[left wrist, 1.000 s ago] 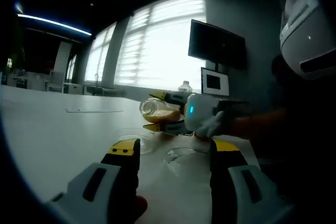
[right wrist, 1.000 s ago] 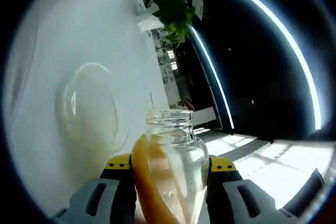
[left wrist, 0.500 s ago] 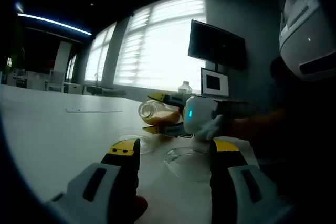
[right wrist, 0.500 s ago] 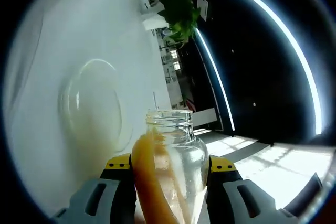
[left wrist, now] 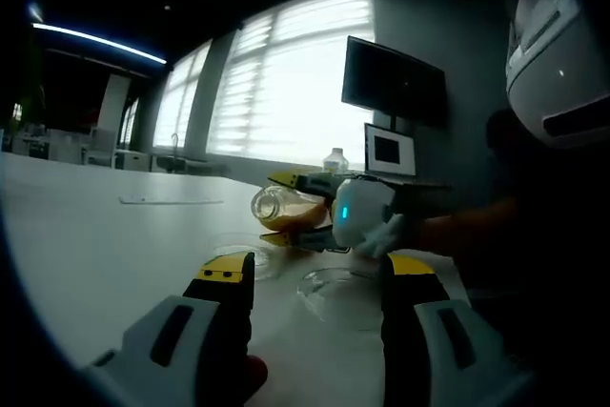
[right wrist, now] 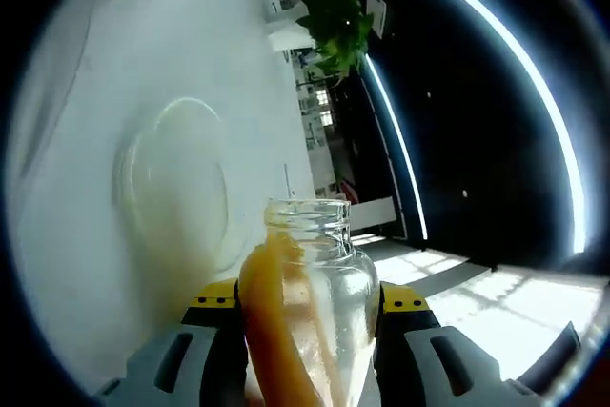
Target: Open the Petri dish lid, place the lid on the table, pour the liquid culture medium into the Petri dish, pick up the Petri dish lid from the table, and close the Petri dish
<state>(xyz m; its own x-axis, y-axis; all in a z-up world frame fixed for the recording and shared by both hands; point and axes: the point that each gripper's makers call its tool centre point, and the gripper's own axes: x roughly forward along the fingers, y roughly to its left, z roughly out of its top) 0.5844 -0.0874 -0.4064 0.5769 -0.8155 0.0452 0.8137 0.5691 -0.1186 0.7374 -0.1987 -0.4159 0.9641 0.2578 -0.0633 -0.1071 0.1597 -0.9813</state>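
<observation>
My right gripper (right wrist: 307, 304) is shut on a clear glass bottle (right wrist: 307, 297) of orange liquid medium, tipped sideways so the liquid lies along one wall. Its open mouth points past the clear Petri dish (right wrist: 176, 188) on the white table (right wrist: 86, 64). From the left gripper view, the same bottle (left wrist: 281, 205) is held level above the table by the right gripper (left wrist: 297, 207), over the dish (left wrist: 250, 253). A second clear dish piece (left wrist: 335, 285), apparently the lid, lies on the table nearer me. My left gripper (left wrist: 307, 278) hangs open above the table with nothing between its jaws.
A person's gloved hand (left wrist: 386, 229) and dark sleeve hold the right gripper. A monitor (left wrist: 393, 83) hangs on the far wall beside bright blinds (left wrist: 286, 83). A flat thin object (left wrist: 172, 200) lies far off on the table. A green plant (right wrist: 334, 11) stands beyond the table.
The right gripper has moved the tilted bottle slightly further left over the dish, and the orange liquid has crept closer to the neck. The left gripper has stayed still.
</observation>
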